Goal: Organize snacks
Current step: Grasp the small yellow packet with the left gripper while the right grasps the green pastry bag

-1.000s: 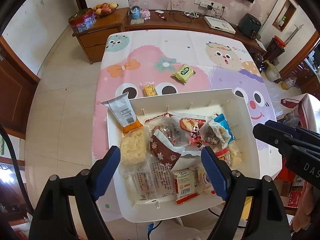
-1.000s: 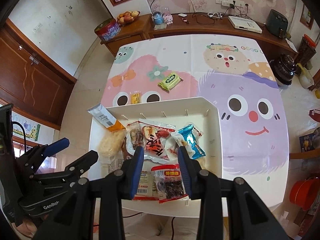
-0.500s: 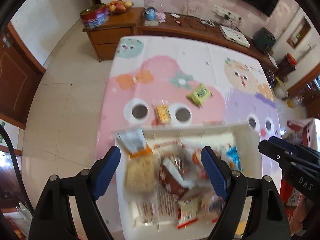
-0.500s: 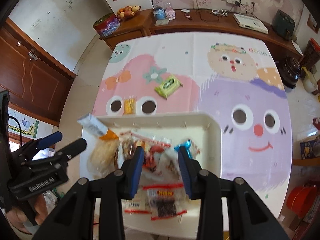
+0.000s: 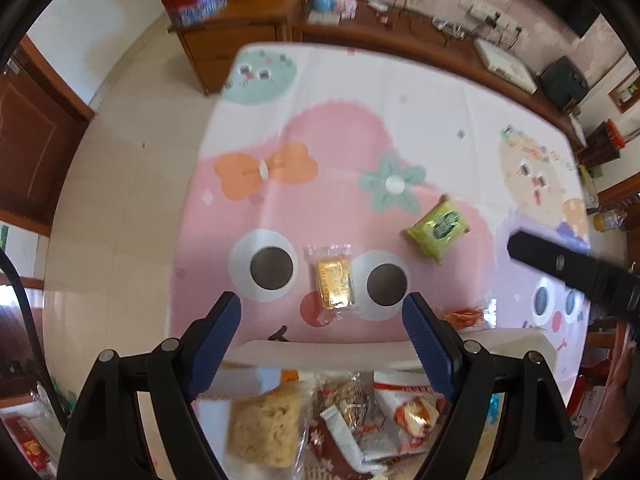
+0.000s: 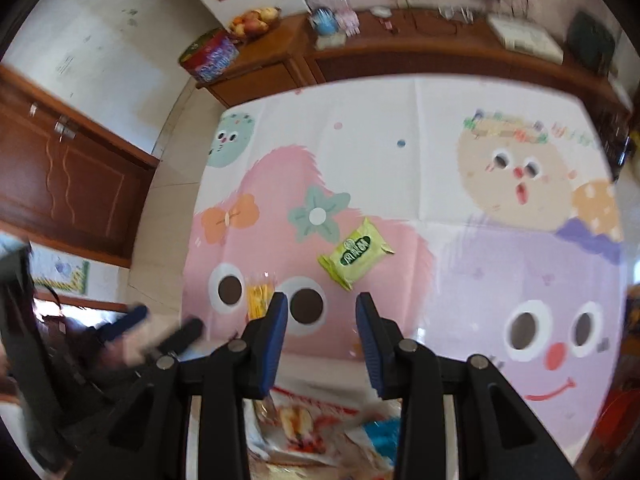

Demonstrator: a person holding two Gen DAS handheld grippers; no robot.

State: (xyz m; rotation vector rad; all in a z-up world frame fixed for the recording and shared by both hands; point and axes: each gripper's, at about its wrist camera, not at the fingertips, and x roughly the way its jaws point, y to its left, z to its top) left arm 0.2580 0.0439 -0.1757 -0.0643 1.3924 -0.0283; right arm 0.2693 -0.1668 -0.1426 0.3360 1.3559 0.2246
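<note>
Snacks (image 5: pixel 352 412) piled in white tray (image 5: pixel 320 350); two packets on tablecloth (image 5: pixel 344 120).

Left gripper (image 5: pixel 321 316) wide open, empty; right gripper (image 6: pixel 321 316) narrower gap (nothing between pads), both pointing steeply down.

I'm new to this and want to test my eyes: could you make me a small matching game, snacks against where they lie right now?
Things:
1. green packet
2. yellow packet
3. noodle block

Places:
A. in the white tray
B. between the two printed eyes on the tablecloth
C. on the cloth just right of the printed flower

Pairs: 1-C, 2-B, 3-A
</note>
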